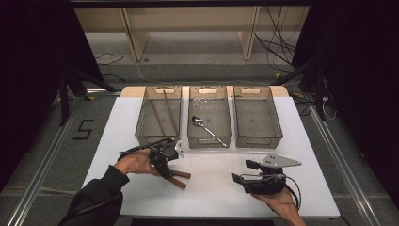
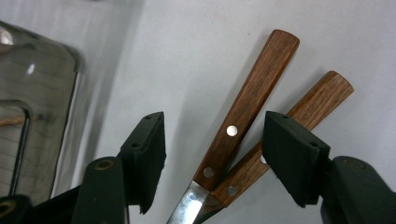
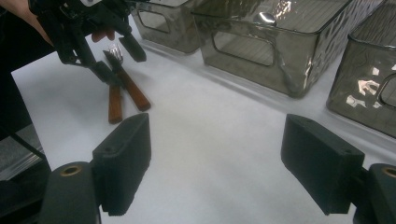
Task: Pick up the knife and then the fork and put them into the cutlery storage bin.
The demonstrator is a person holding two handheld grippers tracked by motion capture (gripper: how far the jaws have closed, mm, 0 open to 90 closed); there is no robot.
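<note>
From my remote seat I see two pieces of cutlery with brown wooden handles, each fixed with silvery rivets, lying crossed on the white table [image 1: 211, 188] — the knife [image 2: 245, 109] with a bright steel blade, and the fork [image 2: 306, 109] beside it, its tines showing in the right gripper view. In the high view they sit at the lower left of centre, below the left bin [image 1: 158, 115] (which holds a pair of chopsticks [image 1: 162, 113]) and well apart from the spoon [image 1: 207, 128] in the middle bin [image 1: 209, 117]. In the left gripper view the left gripper [image 2: 212, 147] straddles both handles: its jaws stand part open, the knife handle runs up the centre between them without touching either pad, while the fork handle passes just at the right-hand pad — contact I cannot tell. The right gripper [image 3: 215, 163], at the lower right in the high view, stands wide open over bare table, holding nothing.
</note>
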